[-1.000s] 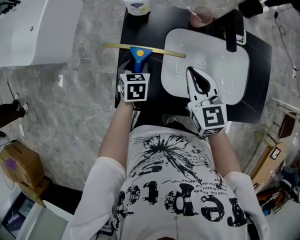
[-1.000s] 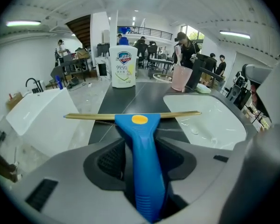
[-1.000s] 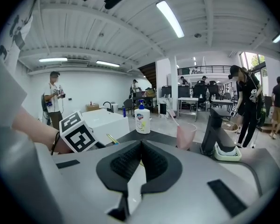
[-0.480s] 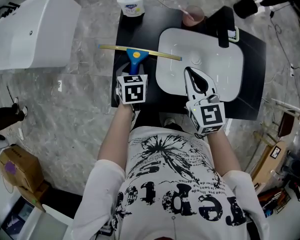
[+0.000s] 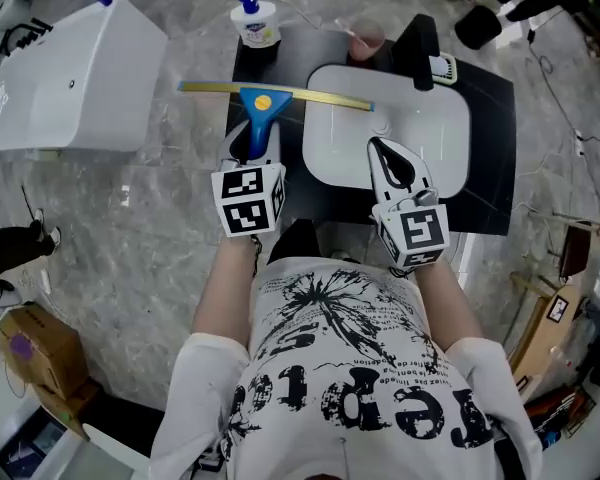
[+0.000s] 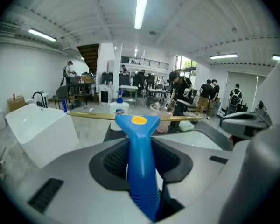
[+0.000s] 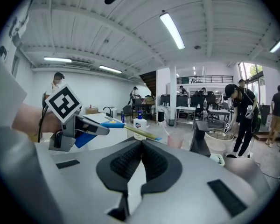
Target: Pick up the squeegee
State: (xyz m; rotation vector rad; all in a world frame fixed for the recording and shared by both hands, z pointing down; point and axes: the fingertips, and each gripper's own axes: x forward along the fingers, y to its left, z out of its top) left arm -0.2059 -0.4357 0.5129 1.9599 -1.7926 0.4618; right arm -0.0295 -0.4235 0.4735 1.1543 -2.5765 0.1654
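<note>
Head view, left tongs [image 5: 252,144] clamping squeegee [image 5: 264,102], right tongs [image 5: 380,144] together over basin [image 5: 435,133], bottle [image 5: 258,23] beyond

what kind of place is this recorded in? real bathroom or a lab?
Probably an open lab or workshop hall, not a bathroom. The sink sits on a black table in the middle of the floor, people stand among desks behind it, and strip lights run along a bare ceiling.
</note>
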